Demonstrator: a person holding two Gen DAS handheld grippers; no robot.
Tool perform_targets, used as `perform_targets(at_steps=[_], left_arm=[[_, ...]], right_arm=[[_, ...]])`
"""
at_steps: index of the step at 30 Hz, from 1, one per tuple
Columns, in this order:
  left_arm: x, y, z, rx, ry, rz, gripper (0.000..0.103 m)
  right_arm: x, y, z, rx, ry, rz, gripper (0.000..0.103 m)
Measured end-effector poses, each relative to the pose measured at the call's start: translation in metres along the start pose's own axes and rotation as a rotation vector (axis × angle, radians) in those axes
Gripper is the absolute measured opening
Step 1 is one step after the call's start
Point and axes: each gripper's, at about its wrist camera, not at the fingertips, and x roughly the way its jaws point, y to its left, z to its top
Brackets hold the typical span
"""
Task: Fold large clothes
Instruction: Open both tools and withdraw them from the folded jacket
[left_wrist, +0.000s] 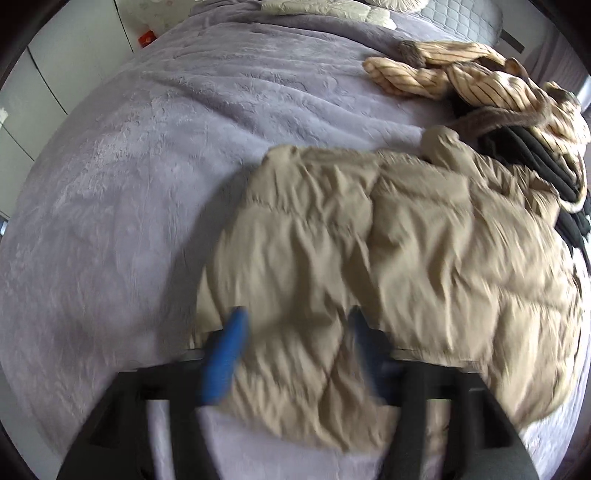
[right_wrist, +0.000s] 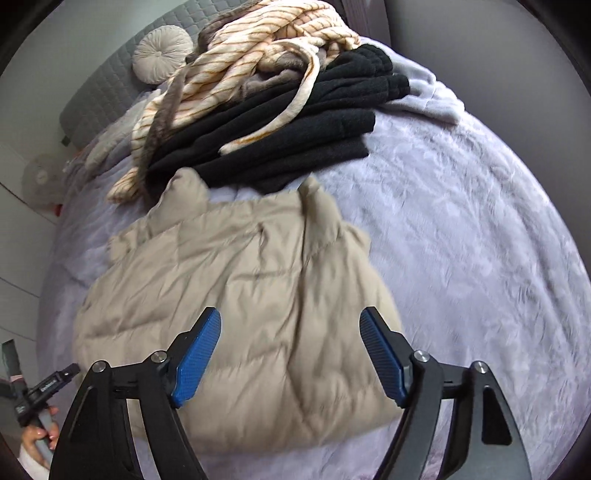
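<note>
Beige puffer jacket (right_wrist: 236, 291): quilted, crinkly, lying folded on the bed, filling the middle and lower middle of the right wrist view; in the left wrist view it takes up the centre and right side (left_wrist: 369, 251).
Bed cover (left_wrist: 129, 177): fuzzy lilac-grey blanket under everything, big bare stretch on the left of the left view and on the right of the right view (right_wrist: 480, 240).
Jacket vs left gripper (left_wrist: 295, 325): jacket's lower edge sits right behind and between the two blue pads in the picture; pretty motion-blurred here, so I can't say for sure whether the tips brush the fabric.
Left fingers (left_wrist: 225, 354): spread wide apart, nothing pinched between them as far as the blur lets me see.
Jacket vs right gripper (right_wrist: 290, 321): jacket's near end shows in the gap between the pads, lower centre of frame, lying flat on the bed below them.
Right fingers (right_wrist: 197, 354): wide apart, blue textured pads clearly free, not clamping any cloth.
Black clothes (right_wrist: 295, 125): folded stack just past the jacket's far end, upper centre of the right view; far right edge in the left view (left_wrist: 532, 166).
Striped cream robe (right_wrist: 255, 55): rumpled heap on top of and beside the black stack, brownish trim; upper right in the left view (left_wrist: 480, 81).
Round cushion (right_wrist: 162, 53): pale, pleated, upper left of the right view against a grey quilted headboard (right_wrist: 99, 92).
Hand (right_wrist: 40, 432): lower left corner of the right view, wrapped round a grey handle.
</note>
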Motion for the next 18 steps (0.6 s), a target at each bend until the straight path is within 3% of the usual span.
perform_targets(at_steps=[1,9,10,11,17,18], left_arm=[[-0.005,-0.001,-0.005,-0.003,-0.013,-0.001,0.093],[-0.023,-0.012,-0.037,0.055,-0.013,-0.017,0.093],[-0.023,-0.014,-0.041,0.065,-0.012,-0.017,0.101],[-0.024,-0.016,-0.044,0.072,-0.012,-0.014,0.103],[-0.025,-0.02,-0.06,0.106,-0.006,-0.033,0.103],[-0.025,-0.019,-0.062,0.106,-0.003,-0.035,0.103]], right_arm=[[-0.001,0.001,-0.007,0.003,0.015,0.012,0.08],[0.002,-0.001,-0.049,0.024,0.109,0.07,0.083],[0.002,-0.001,-0.053,0.027,0.117,0.077,0.083],[0.002,-0.001,-0.058,0.027,0.122,0.084,0.083],[0.001,0.001,-0.077,0.023,0.138,0.113,0.085],[0.002,0.002,-0.08,0.027,0.141,0.118,0.094]])
